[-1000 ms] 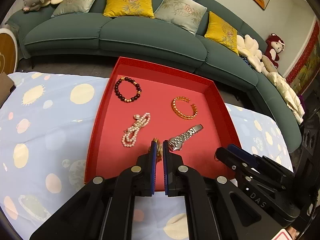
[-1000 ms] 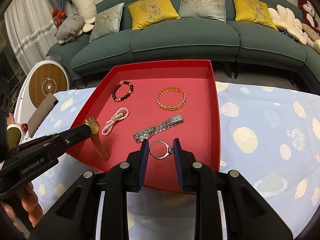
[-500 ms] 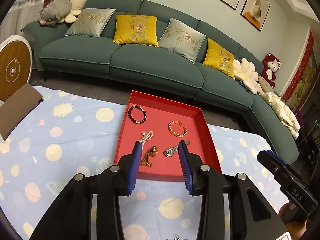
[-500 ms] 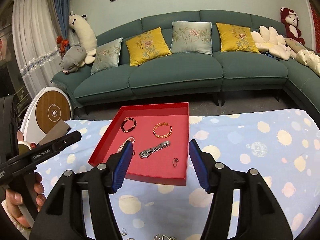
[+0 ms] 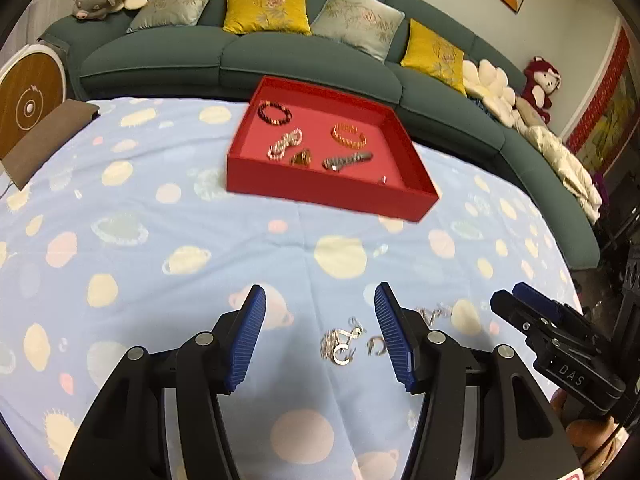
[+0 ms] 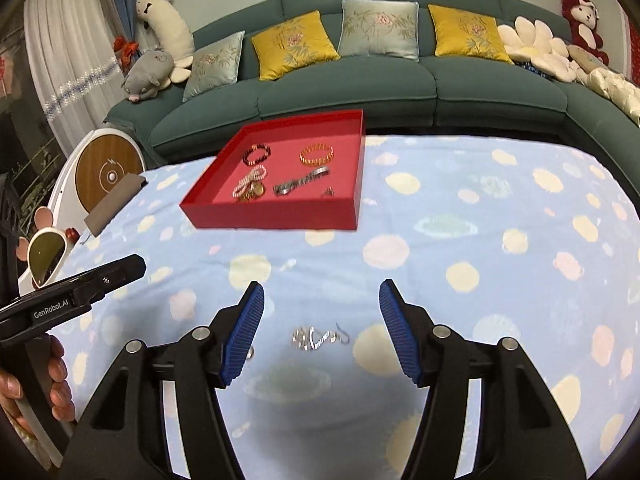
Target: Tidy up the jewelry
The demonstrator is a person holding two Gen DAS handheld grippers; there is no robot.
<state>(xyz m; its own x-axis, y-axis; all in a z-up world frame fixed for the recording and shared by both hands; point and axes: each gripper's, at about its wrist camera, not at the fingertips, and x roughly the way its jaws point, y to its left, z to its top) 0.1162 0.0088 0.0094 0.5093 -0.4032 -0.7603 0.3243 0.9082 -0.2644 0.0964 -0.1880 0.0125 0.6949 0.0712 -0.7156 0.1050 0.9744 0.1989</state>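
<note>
A red tray stands on the spotted blue cloth and holds a dark bead bracelet, a pearl strand, a gold bangle, a gold watch, a silver watch and a ring. My left gripper is open and empty, low over small silver earrings lying between its fingers. My right gripper is open and empty over a sparkly silver earring; it also shows in the left wrist view.
A green sofa with cushions and plush toys runs behind the table. A brown pad lies at the cloth's left edge, next to a round wooden-faced device. More small silver pieces lie near the right fingertip.
Both grippers let go of the gold watch and the ring in the tray, opened, and pulled back toward the near side, now low over the earrings on the cloth.
</note>
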